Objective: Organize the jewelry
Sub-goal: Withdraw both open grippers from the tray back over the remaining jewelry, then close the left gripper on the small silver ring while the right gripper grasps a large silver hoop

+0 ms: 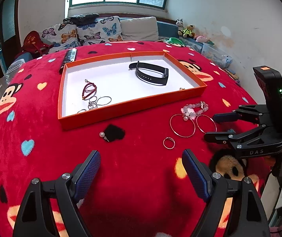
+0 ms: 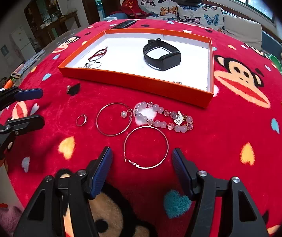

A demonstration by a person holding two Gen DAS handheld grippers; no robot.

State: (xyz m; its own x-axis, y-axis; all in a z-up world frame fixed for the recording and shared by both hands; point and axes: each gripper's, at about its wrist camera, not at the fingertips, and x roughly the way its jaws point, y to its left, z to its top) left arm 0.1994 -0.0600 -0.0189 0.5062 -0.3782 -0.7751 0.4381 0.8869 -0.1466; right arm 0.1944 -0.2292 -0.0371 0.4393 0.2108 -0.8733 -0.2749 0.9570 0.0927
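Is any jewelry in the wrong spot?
Yes. The bead bracelet, two hoops, small ring and pearl earring lie on the red blanket, outside the orange tray.

Orange tray [image 2: 137, 81], white inside, sits flat on the red blanket. In it: black smart band [image 2: 161, 54] on its side, strap looped, toward the right half; dark red cord bracelet [image 1: 89, 89] at left, thin silver hoops [image 1: 99, 101] tangled just beside it near the front wall; small gold piece [image 1: 182, 88] in the front-right corner. Outside, in front of the tray: pink bead bracelet [image 2: 161, 118] with a white charm, two large silver hoop earrings [image 2: 114, 119] [image 2: 146, 147], the first with a pearl drop touching the beads; small silver ring [image 2: 81, 120] left of them; pearl earring [image 1: 103, 135] further left, apart.
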